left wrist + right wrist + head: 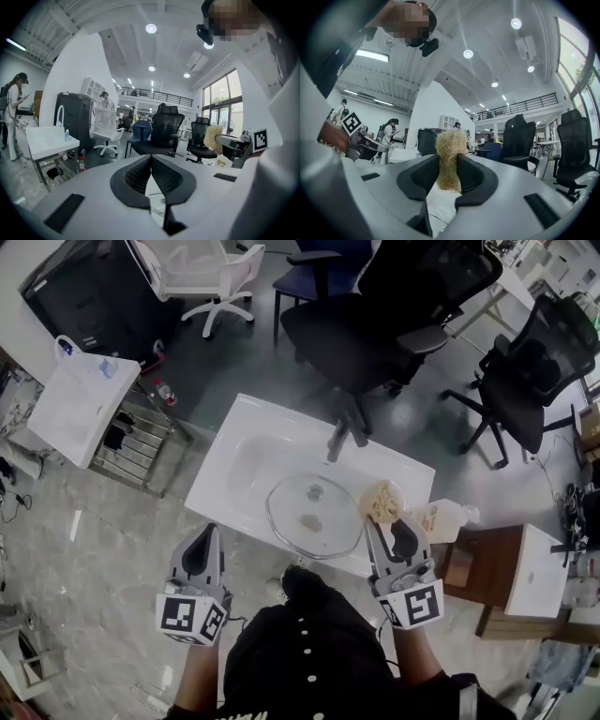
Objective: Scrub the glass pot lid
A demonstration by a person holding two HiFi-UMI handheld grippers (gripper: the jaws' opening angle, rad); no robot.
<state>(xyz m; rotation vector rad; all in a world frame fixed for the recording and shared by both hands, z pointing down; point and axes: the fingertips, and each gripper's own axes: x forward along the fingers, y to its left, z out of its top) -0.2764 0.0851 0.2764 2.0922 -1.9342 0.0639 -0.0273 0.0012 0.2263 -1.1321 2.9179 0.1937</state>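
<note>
Glass pot lid (314, 515), beside right hand-held gripper (380, 521) clamping scrubber (382, 502), left hand-held gripper (202, 532) closed

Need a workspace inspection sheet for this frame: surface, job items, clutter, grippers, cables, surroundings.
Surface: white sink, with a black faucet at its far side.
Job's things: glass lid lies flat in the basin; loofah scrubber is in the right gripper.
Clutter: pale bottle by the sink's right end; wire rack with a white bag to the left.
Grippers: left gripper shut, empty; right gripper shut on the scrubber, near the lid's right rim.
Cables: loose wires on the floor, far left.
Surroundings: black office chairs; people in the background.
</note>
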